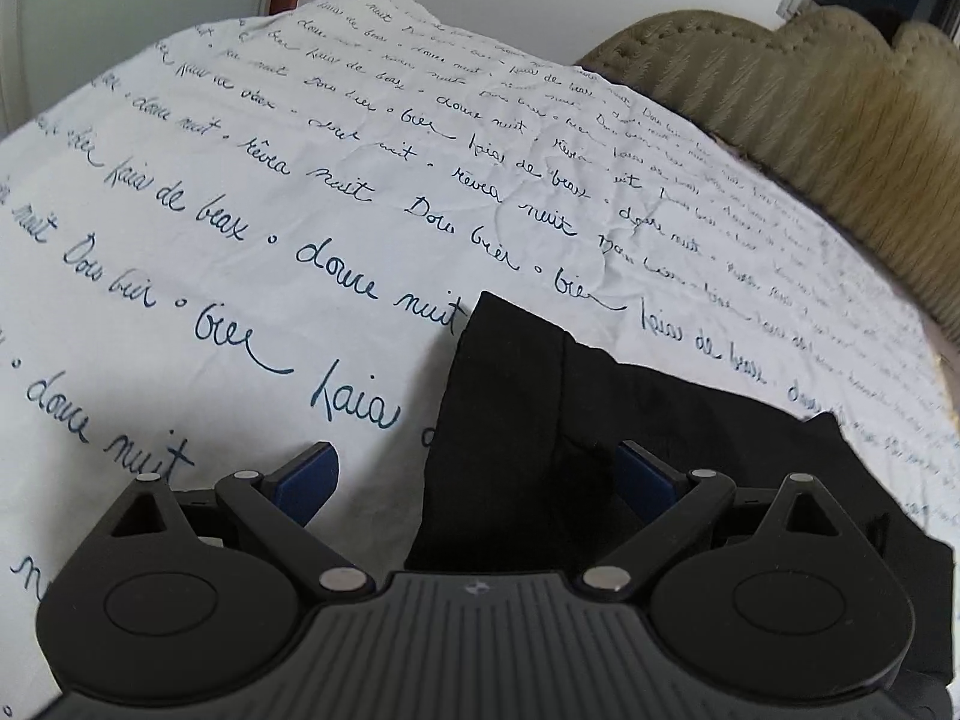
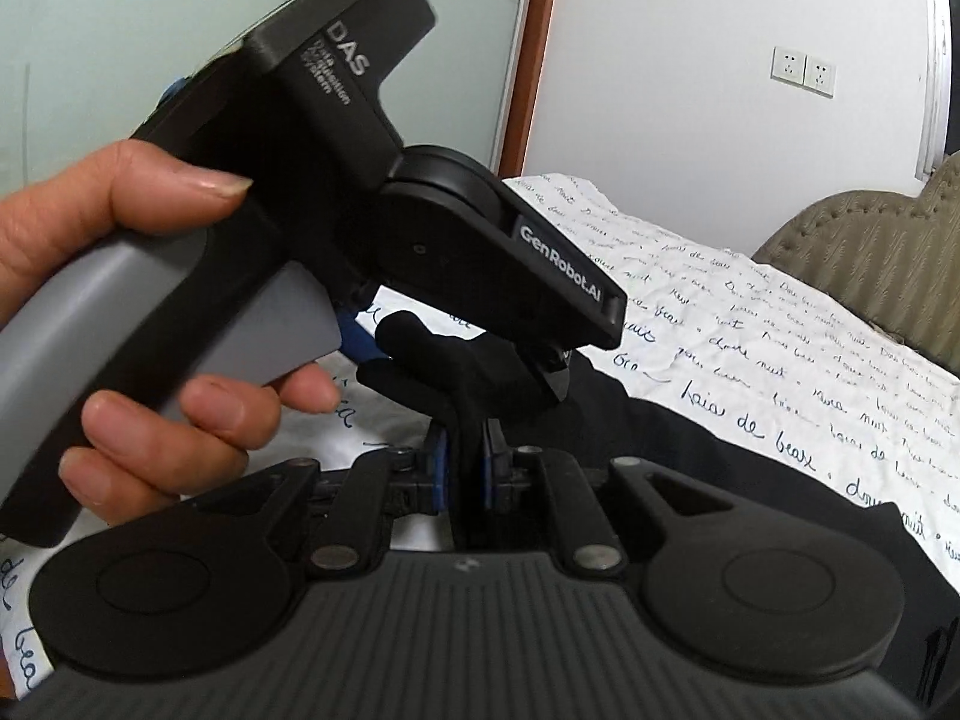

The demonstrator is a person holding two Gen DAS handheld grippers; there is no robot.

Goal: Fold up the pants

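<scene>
The black pants (image 1: pixel 540 420) lie on a white sheet with blue handwriting. In the left wrist view my left gripper (image 1: pixel 480 474) is open, its blue pads wide apart, with a raised fold of the pants between them but not pinched. In the right wrist view my right gripper (image 2: pixel 465 462) is shut on a bunched ridge of the pants (image 2: pixel 432 360), which sticks up above the pads. The left gripper's body (image 2: pixel 336 192), held by a hand (image 2: pixel 132 324), hangs just above and in front of the right gripper.
The white printed sheet (image 1: pixel 252 192) covers the bed. An olive tufted headboard (image 1: pixel 810 96) runs along the right. A white wall with two sockets (image 2: pixel 803 71) and a brown door frame (image 2: pixel 528 48) stand behind.
</scene>
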